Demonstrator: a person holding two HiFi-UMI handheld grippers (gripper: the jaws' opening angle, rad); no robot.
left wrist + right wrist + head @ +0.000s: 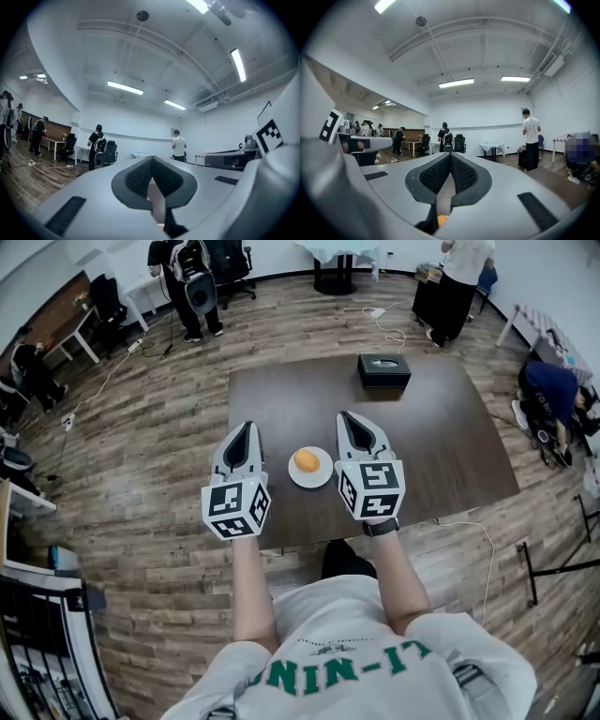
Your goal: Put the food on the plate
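Note:
An orange round piece of food (pixel 306 461) lies on a small white plate (pixel 322 478) near the front of the dark brown table (pixel 281 399). My left gripper (pixel 245 428) hovers just left of the plate, shut and empty. My right gripper (pixel 347 418) is just right of the plate, also shut with nothing in it. Both point away from me, over the table. In the left gripper view the pads (pixel 140 176) meet at the tip. In the right gripper view the gripper (pixel 450 157) is shut, and a bit of the orange food (pixel 440 219) shows below the jaws.
A black tissue box (pixel 383 369) stands at the table's far edge. Several people stand or crouch around the room, one at the far right (pixel 553 395). Office chairs (pixel 230 263) and side tables line the back wall. A cable (pixel 478 540) runs on the wood floor.

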